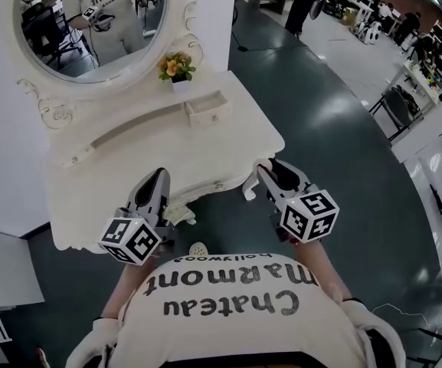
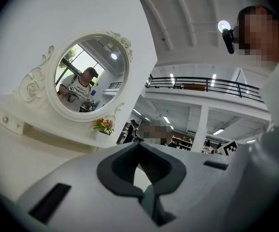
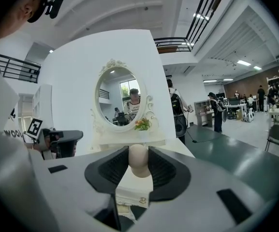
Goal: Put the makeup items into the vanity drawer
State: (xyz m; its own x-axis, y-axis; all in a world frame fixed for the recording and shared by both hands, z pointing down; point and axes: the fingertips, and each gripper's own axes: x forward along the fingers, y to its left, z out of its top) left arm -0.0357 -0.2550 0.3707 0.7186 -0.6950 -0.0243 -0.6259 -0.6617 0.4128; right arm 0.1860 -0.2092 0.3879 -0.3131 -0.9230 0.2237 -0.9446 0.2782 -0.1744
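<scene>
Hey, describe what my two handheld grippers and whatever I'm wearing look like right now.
The left gripper and right gripper are both light grey moulded shells. Each carries a cube of black-and-white square markers at its rear. The jaws are lined with dark ribbed pads. No cables show. You wear a white T-shirt with dark lettering.

A flower pot (image 1: 176,71) stands on the vanity (image 1: 129,159) right of the mirror (image 1: 90,21), behind a small drawer (image 1: 207,107).

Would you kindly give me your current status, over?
Left gripper shut, empty. Right gripper shut on beige makeup sponge. Vanity ahead, small drawer looks closed.
</scene>
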